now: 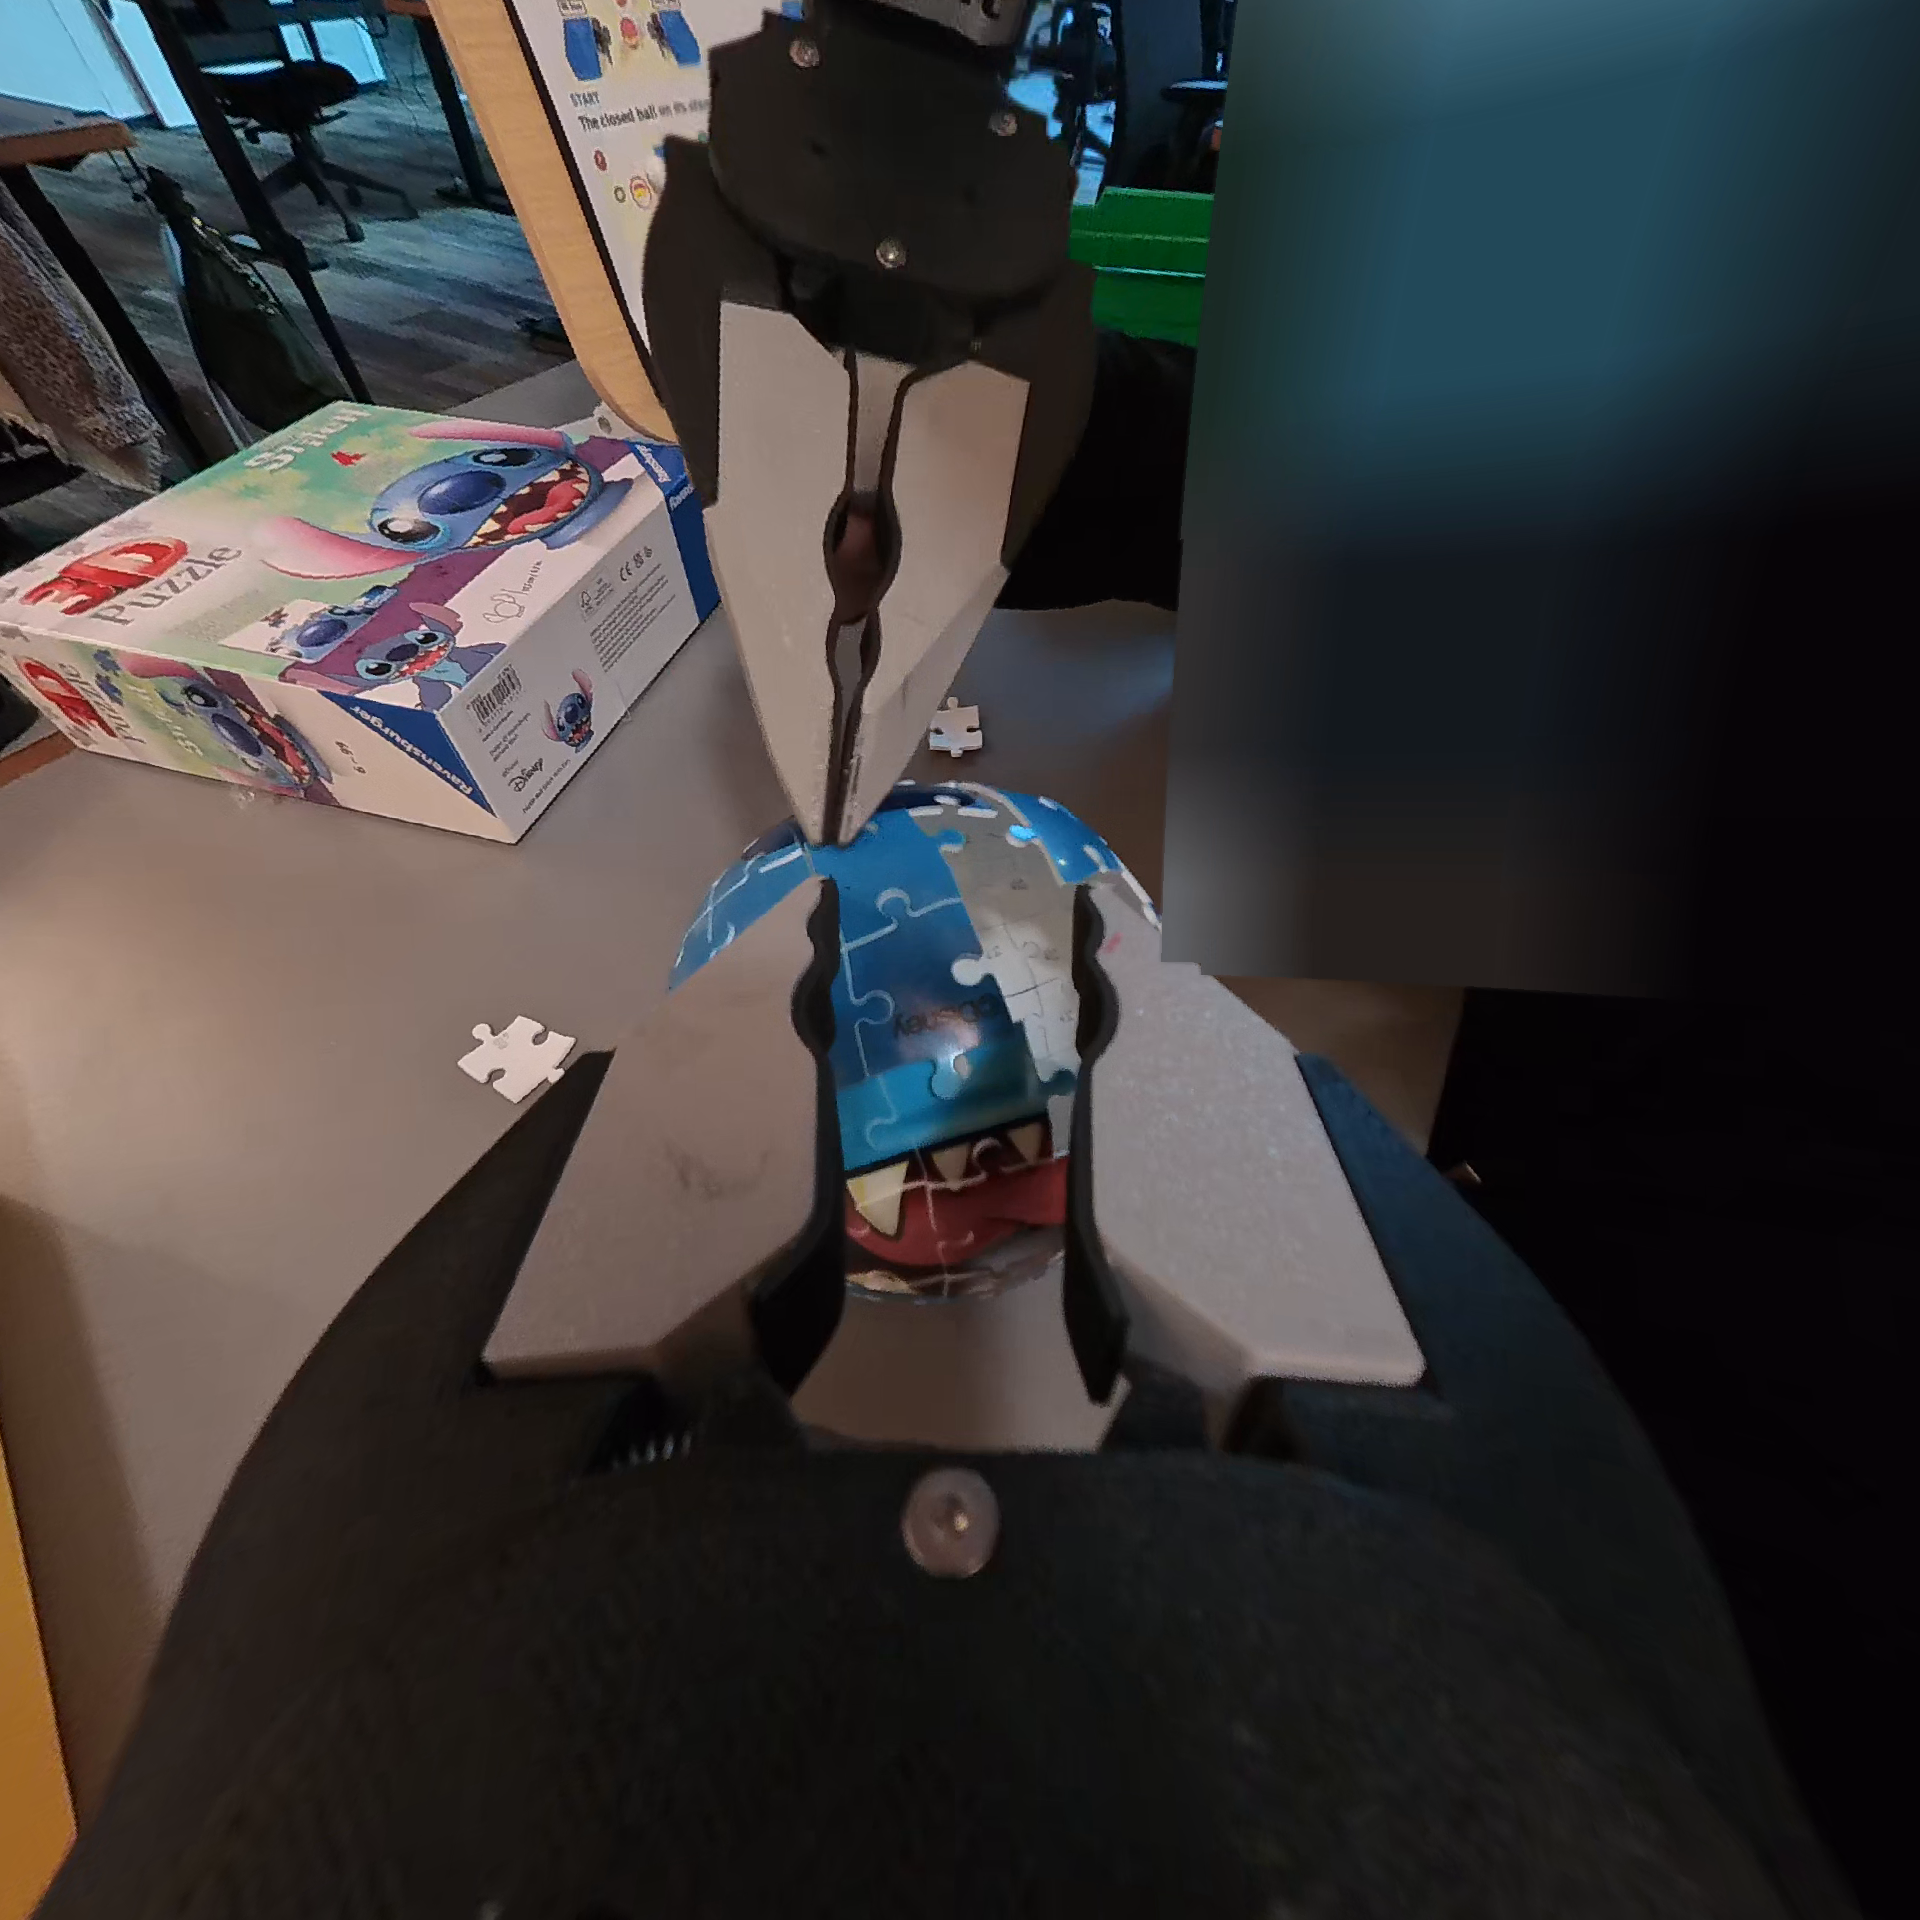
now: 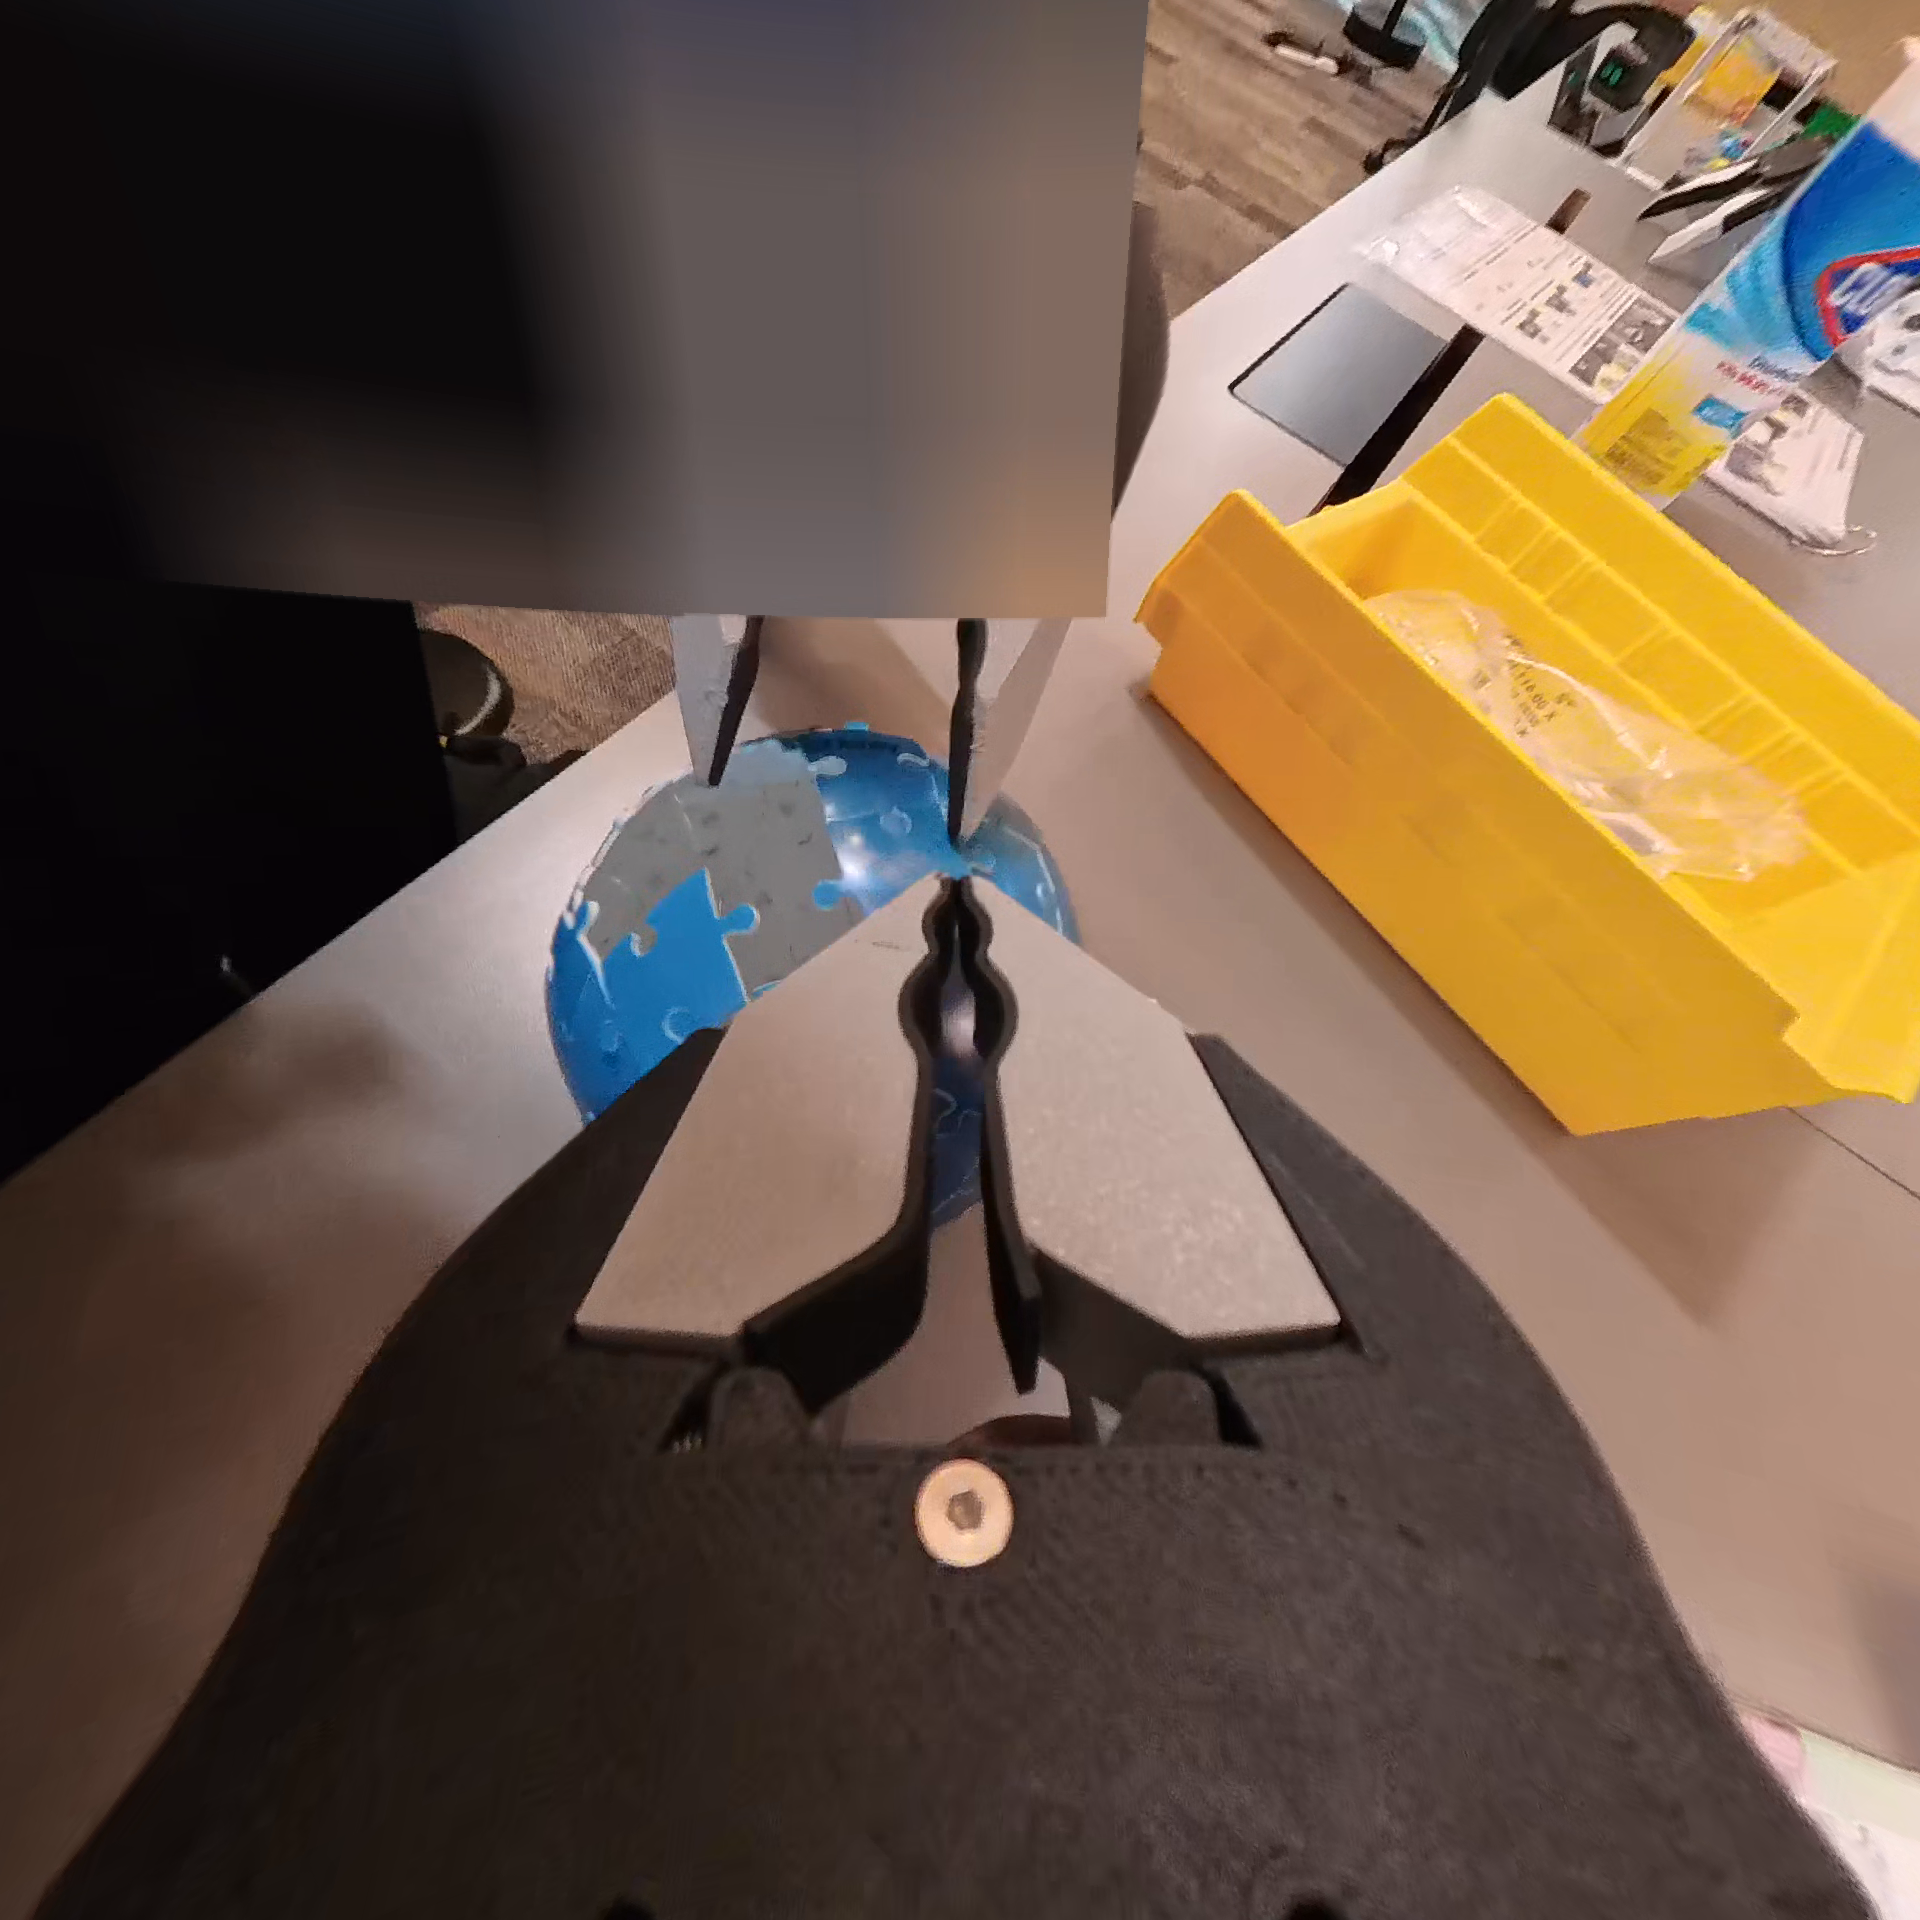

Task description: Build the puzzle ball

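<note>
The puzzle ball (image 1: pixel 935 987) stands on the grey table (image 1: pixel 260 987); it is blue with a toothed red mouth, and an opening shows its grey inside. It also shows in the right wrist view (image 2: pixel 665 935). My left gripper (image 1: pixel 951 914) is open, its jaws straddling the ball's top with the fingertips (image 2: pixel 956 821) against the shell. My right gripper (image 2: pixel 951 883) comes down from the far side and is shut, its tip pinching a blue puzzle piece (image 1: pixel 805 862) at the rim of the opening. How the piece sits in the rim is hidden by the fingers.
Two loose white-backed pieces (image 1: pixel 516 1055) (image 1: pixel 954 725) lie on the table near the ball. The puzzle box (image 1: pixel 343 613) lies at the left. A yellow bin (image 2: pixel 1455 831) with a plastic bag (image 2: pixel 1579 758), a wipes canister (image 2: pixel 1787 291) and papers (image 2: pixel 1507 270) are at the right. My left and right fingertips are right by each other.
</note>
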`<state>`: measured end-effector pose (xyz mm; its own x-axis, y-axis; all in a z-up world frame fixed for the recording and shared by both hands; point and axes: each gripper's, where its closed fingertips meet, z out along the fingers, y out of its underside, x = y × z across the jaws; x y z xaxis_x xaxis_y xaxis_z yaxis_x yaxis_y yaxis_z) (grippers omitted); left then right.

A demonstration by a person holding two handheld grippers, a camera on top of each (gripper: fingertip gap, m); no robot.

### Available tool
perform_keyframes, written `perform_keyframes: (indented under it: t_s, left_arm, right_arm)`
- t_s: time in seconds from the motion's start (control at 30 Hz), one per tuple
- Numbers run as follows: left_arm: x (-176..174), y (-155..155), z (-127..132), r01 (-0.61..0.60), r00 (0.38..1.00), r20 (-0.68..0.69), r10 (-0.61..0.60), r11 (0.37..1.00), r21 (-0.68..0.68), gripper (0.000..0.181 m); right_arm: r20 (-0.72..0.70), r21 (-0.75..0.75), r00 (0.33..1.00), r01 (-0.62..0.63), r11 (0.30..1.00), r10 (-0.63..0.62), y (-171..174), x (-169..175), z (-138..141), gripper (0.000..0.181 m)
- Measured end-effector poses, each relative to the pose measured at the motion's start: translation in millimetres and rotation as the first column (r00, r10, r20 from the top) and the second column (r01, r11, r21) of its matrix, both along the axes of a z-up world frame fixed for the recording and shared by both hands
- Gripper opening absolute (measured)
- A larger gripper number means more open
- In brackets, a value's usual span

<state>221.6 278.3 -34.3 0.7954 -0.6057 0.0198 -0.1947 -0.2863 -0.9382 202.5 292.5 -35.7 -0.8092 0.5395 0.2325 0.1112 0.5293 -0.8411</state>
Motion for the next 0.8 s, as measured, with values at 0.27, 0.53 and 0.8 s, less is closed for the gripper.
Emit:
perform_keyframes:
  t_s: [0.27, 0.53, 0.8]
  left_arm:
    - [-1.0, 1.4, 0.0, -0.007, 1.0, 0.004, 0.007, 1.0, 0.004, 0.042]
    - [-1.8, 1.5, -0.5, -0.015, 1.0, -0.005, 0.015, 1.0, 0.007, 0.041]
    - [-3.7, 4.8, -1.3, -0.05, 0.998, -0.034, 0.051, 0.999, 0.013, 0.039]
  right_arm:
    - [-0.002, -0.002, 1.0, 0.005, 1.0, -0.006, 2.4, -2.0, 2.0, 0.0]
    - [-0.016, 0.009, 1.0, 0.01, 1.0, -0.009, 2.9, -1.1, 1.7, 0.0]
    - [-0.035, 0.004, 0.999, 0.03, 1.0, -0.03, 5.1, -3.5, 0.7, 0.0]
